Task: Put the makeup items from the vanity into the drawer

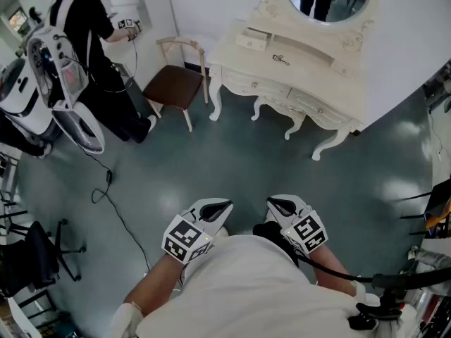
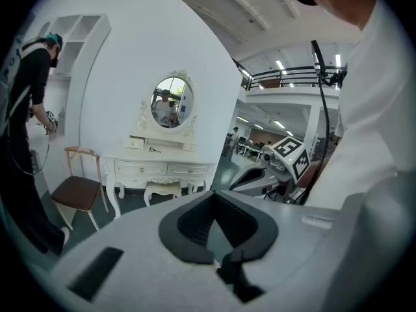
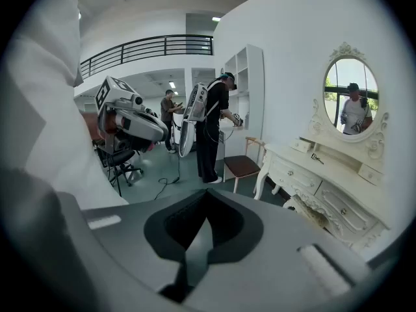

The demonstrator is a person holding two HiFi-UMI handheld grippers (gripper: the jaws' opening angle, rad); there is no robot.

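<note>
Left tool (image 1: 223,207) and right tool (image 1: 272,204) seem closed and empty.

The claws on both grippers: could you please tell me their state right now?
Left claw: closed, holding nothing.
Right claw: closed, holding nothing.

Mock-bedroom recording studio: staged vanity (image 1: 317,83) against white wall (image 1: 211,5), mezzanine railing (image 3: 149,47), floor cable (image 1: 113,196), office chair (image 1: 35,259).
</note>
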